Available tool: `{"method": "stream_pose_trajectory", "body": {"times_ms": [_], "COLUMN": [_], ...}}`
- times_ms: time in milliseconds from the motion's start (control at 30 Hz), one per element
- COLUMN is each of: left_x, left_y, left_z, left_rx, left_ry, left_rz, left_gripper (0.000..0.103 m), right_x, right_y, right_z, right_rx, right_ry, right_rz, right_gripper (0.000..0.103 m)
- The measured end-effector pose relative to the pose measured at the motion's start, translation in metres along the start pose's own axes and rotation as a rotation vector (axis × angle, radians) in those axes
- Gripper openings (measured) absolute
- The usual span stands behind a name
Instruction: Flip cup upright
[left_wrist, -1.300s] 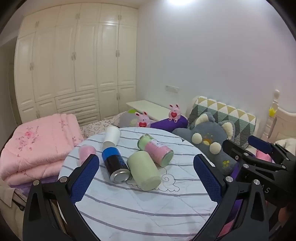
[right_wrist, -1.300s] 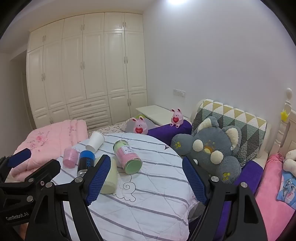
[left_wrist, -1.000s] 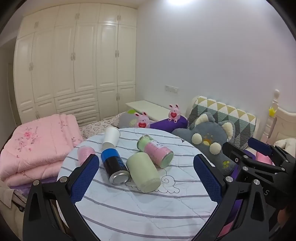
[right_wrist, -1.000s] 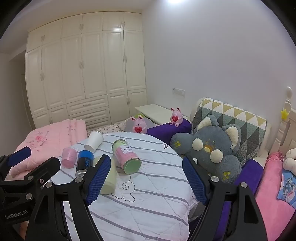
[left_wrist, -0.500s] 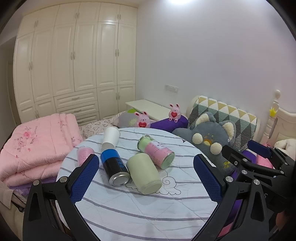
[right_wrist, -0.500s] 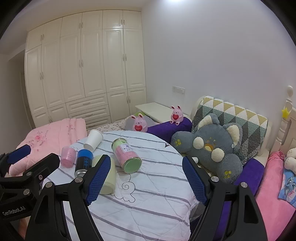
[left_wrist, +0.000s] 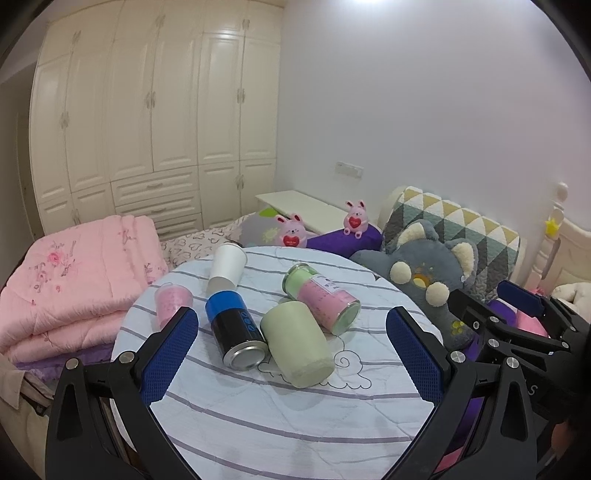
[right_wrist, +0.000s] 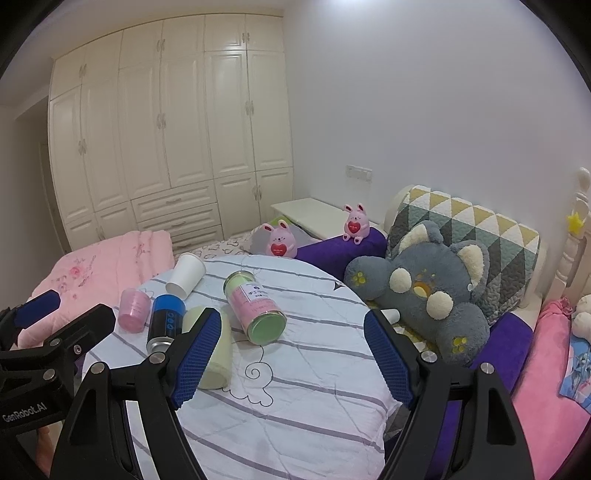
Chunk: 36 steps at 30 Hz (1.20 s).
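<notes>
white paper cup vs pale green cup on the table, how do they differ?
The white paper cup is slimmer and lies at the table's far edge; the pale green cup is wider and lies nearer, mid-table. The white one tapers clearly toward its base; the green one looks stubbier, with thicker walls. Both lie on their sides on the striped cloth, neither gripped.

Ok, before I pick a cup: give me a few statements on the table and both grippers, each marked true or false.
1. The left gripper holds the pale green cup. False: its fingers are open and empty.
2. The white paper cup lies on its side. True.
3. The blue and black can stands upright. False: it lies on its side.
4. The right gripper is open. True.
5. The small pink cup is stacked inside the white cup. False: they sit apart.
</notes>
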<state>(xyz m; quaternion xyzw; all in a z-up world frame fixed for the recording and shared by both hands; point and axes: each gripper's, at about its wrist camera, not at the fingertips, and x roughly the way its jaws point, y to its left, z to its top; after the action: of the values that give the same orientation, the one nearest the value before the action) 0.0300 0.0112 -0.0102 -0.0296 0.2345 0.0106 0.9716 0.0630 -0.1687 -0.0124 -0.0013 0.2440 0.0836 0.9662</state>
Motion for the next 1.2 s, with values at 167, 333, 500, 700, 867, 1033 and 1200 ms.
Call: {"method": "stream_pose_trajectory", "body": {"times_ms": [167,333,500,700,867,1033,1200], "left_x": [0.002,0.005,0.009,0.013,0.018,0.022,0.030], "left_y": [0.001,0.005,0.011,0.019,0.023,0.027,0.033], "left_z": [0.001,0.002,0.003,0.002,0.001,0.001,0.000], "left_rx": [0.001,-0.001,-0.009,-0.018,-0.030,-0.034,-0.044], "left_ry": [0.003,0.008,0.013,0.023,0.037,0.044,0.063], "left_rz": [0.003,0.009,0.017,0.020,0.022,0.025,0.033], "left_gripper": [0.103,0.103,0.103,0.103,0.103,0.103,0.103], "right_x": [0.004,0.008,0.011,0.018,0.025,0.029,0.036], "right_y": [0.003,0.006,0.012,0.018,0.023,0.027,0.030], "right_z": [0.003,0.005,0.007,0.010,0.009,0.010,0.010], "right_rx": [-0.004,-0.011,-0.020,-0.031,-0.039,-0.046,-0.048], "right_ry": [-0.008,-0.005,0.001,0.008,0.024,0.029,0.042], "right_rz": [-0.001,0.007,0.016,0.026,0.030,0.031,0.036], "right_gripper": [0.081,0.081,0.081,0.081,0.081,0.081,0.081]}}
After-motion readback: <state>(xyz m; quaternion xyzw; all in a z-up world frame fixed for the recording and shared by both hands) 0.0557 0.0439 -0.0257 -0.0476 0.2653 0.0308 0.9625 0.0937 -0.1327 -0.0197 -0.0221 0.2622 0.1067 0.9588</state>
